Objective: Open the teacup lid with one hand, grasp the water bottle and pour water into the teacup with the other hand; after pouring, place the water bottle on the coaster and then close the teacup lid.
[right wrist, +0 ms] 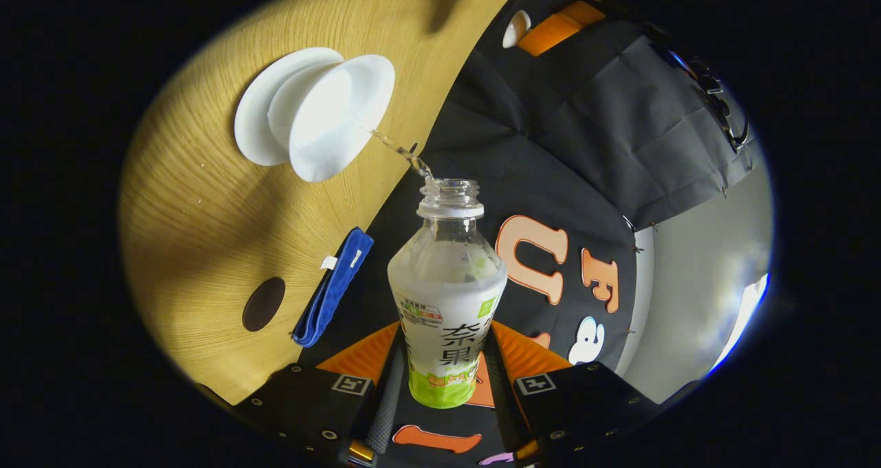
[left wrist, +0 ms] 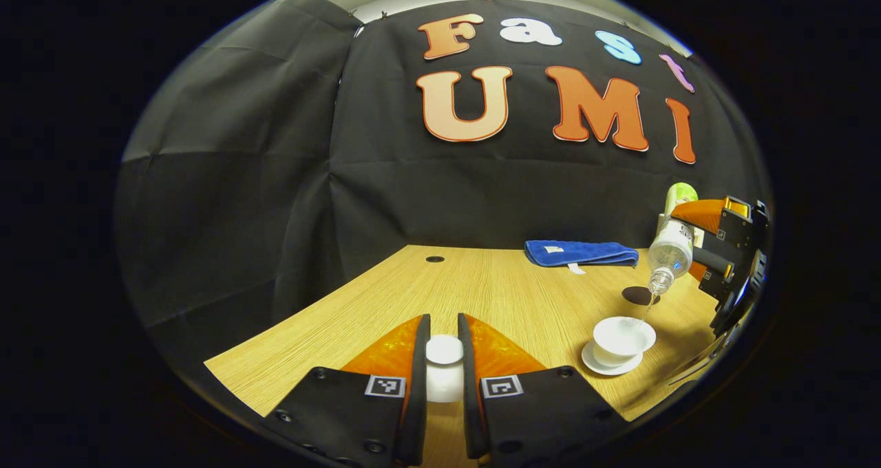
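Observation:
My left gripper is shut on the white teacup lid, holding it just above the wooden table. To the right stands the open white teacup on its saucer. My right gripper is shut on the clear water bottle, which is tipped over. A thin stream of water runs from its uncapped mouth into the teacup. In the left gripper view the bottle hangs neck-down above the cup, with the right gripper behind it. The dark round coaster lies just beyond the cup.
A folded blue towel lies at the back of the table, past the coaster. A small dark hole sits near the table's far edge. Black cloth walls close the table on the back and left.

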`<state>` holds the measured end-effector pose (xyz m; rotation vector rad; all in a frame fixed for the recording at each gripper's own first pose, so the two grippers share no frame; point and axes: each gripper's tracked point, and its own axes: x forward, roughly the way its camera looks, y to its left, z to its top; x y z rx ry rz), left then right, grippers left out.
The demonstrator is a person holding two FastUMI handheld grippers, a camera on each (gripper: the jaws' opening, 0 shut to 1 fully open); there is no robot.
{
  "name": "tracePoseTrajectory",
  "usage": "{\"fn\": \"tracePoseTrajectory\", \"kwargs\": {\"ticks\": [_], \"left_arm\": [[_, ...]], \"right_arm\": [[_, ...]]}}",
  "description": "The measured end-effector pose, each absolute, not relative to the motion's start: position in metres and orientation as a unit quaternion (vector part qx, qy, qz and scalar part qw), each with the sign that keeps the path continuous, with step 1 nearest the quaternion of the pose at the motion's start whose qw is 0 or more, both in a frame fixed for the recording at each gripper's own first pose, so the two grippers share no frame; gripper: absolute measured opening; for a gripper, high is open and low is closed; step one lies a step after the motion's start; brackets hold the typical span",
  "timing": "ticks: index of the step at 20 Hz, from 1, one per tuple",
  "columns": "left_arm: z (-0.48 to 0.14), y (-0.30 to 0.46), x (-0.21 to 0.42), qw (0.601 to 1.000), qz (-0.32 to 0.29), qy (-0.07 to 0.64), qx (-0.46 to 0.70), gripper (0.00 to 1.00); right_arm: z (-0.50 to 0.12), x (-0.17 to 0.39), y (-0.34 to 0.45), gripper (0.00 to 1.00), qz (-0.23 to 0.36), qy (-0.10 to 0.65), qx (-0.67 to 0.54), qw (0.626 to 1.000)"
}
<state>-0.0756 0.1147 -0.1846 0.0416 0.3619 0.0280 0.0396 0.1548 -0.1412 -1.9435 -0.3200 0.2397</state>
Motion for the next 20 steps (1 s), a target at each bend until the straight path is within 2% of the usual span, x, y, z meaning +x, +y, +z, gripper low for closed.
{"fn": "tracePoseTrajectory", "kwargs": {"ticks": [7,8,10,18,19,20], "left_arm": [[-0.176,0.1149,-0.0765,0.985,0.013,0.172,0.025,0.26],[-0.177,0.115,-0.0772,0.985,0.012,0.172,0.024,0.26],[-0.1814,0.1151,-0.0771,0.984,0.013,0.178,0.022,0.26],[-0.1792,0.1148,-0.0787,0.984,0.013,0.177,0.023,0.26],[-0.1784,0.1148,-0.0785,0.984,0.013,0.176,0.023,0.23],[-0.1786,0.1139,-0.0785,0.984,0.012,0.177,0.024,0.26]], "right_arm": [[-0.1425,0.037,0.1585,0.61,0.108,-0.15,-0.826,0.532],[-0.1406,0.0397,0.1583,0.58,0.105,-0.153,-0.828,0.53],[-0.1413,0.0384,0.1592,0.62,0.106,-0.158,-0.83,0.525],[-0.1411,0.0391,0.1633,0.62,0.135,-0.17,-0.836,0.504],[-0.1405,0.0389,0.1649,0.62,0.139,-0.177,-0.837,0.5],[-0.1406,0.0369,0.1661,0.61,0.143,-0.183,-0.839,0.492]]}}
